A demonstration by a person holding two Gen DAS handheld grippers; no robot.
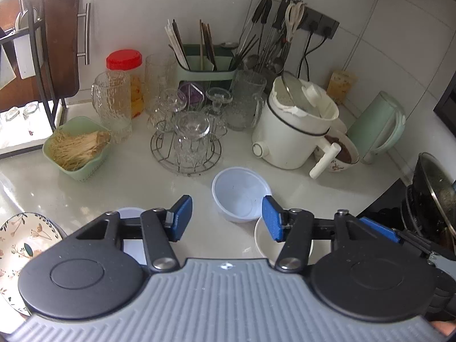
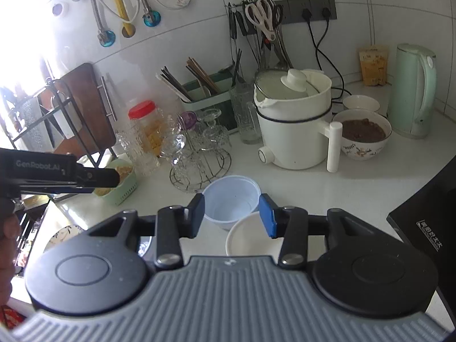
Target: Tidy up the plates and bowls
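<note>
Approach step: both grippers head for bowls mid-desk. Left gripper [image 1: 227, 218] jaws released, empty. Right gripper [image 2: 231, 215] jaws parted, nothing gripped. Plastic bowl [image 1: 240, 192] touches white bowl [image 1: 266, 243]; floral plate [image 1: 21, 245] near front-left edge. Next: straddle a rim, clamp.

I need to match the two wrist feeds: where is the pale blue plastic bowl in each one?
Left wrist: pale blue bowl lies on the counter just beyond the open fingers, slightly right of centre.
Right wrist: pale blue bowl sits dead ahead, framed by the two fingertips, its near side behind the white bowl's rim.
Shared landmark: the white electric pot, behind and right of the bowl in both.
</note>
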